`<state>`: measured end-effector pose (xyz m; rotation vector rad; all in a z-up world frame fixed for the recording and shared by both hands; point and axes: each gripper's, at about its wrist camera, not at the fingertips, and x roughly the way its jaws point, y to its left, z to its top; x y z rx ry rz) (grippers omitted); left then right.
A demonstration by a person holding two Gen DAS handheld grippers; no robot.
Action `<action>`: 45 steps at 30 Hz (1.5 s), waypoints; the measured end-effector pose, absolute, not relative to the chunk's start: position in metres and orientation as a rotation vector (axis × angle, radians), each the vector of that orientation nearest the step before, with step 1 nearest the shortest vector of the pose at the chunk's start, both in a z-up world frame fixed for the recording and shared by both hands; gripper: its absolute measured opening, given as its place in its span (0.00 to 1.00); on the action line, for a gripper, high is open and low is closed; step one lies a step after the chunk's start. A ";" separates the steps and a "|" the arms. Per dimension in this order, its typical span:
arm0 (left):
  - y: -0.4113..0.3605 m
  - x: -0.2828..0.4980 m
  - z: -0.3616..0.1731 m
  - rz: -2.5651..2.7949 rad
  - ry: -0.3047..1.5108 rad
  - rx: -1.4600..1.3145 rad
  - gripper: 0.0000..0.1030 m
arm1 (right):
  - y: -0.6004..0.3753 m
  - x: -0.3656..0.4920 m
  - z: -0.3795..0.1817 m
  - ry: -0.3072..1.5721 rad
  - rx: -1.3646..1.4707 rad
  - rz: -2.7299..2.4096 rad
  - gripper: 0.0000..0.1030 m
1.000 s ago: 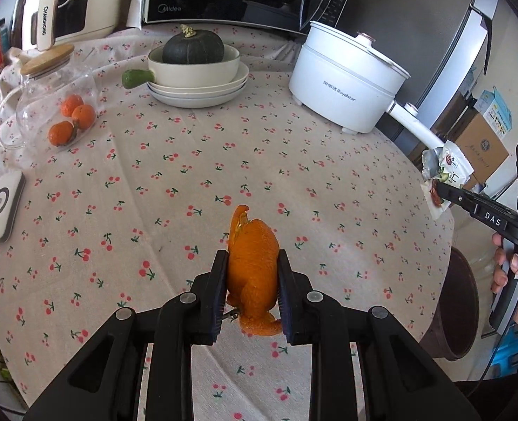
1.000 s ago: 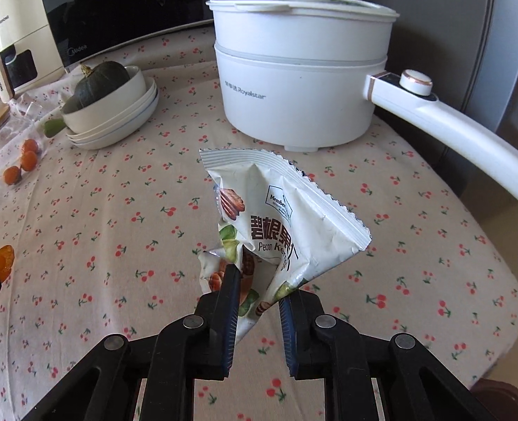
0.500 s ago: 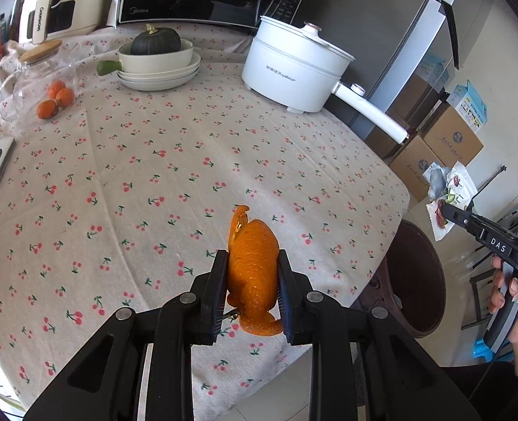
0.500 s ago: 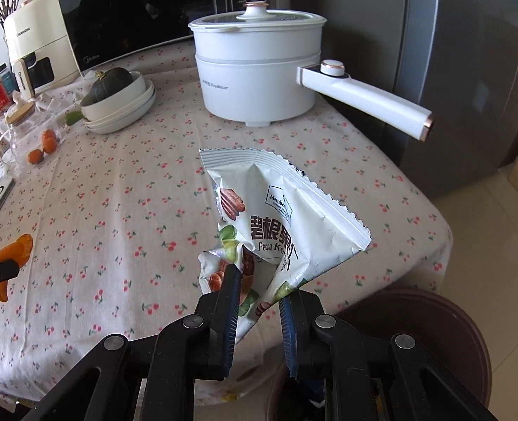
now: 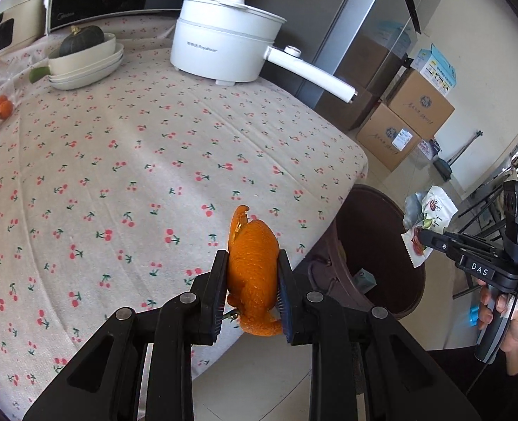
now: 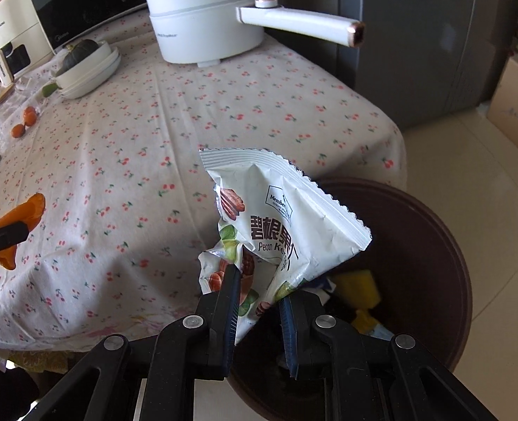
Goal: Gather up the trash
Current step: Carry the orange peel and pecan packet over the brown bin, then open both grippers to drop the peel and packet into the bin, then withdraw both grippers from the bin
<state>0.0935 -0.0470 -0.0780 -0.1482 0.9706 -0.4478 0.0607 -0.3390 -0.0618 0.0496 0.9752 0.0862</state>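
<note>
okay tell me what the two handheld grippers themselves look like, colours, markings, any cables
Both are matte black plastic linkages with round silver pivot screws. The left gripper and the right gripper have flat ribbed pads, the inner faces bluish. Seen from the left wrist camera, the right gripper carries white "DAS" lettering, a black camera block with a small green light, a thin black cable and a dark handle with a grey strip.

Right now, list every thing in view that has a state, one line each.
left gripper: shut on orange peel
right gripper: shut on snack wrapper
trash bin: open, some rubbish inside
white pot: lid on
bowl: stacked on plates, squash inside
</note>
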 end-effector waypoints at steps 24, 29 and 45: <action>-0.227 0.100 -0.125 -0.720 1.028 0.016 0.26 | -0.440 0.027 -0.105 1.067 0.148 -0.037 0.21; -0.244 0.104 -0.133 -0.731 1.031 0.059 0.36 | -0.448 0.025 -0.109 1.081 0.159 -0.043 0.21; -0.187 0.111 -0.116 -0.529 1.012 0.089 0.93 | -0.436 0.037 -0.104 1.078 0.194 -0.046 0.62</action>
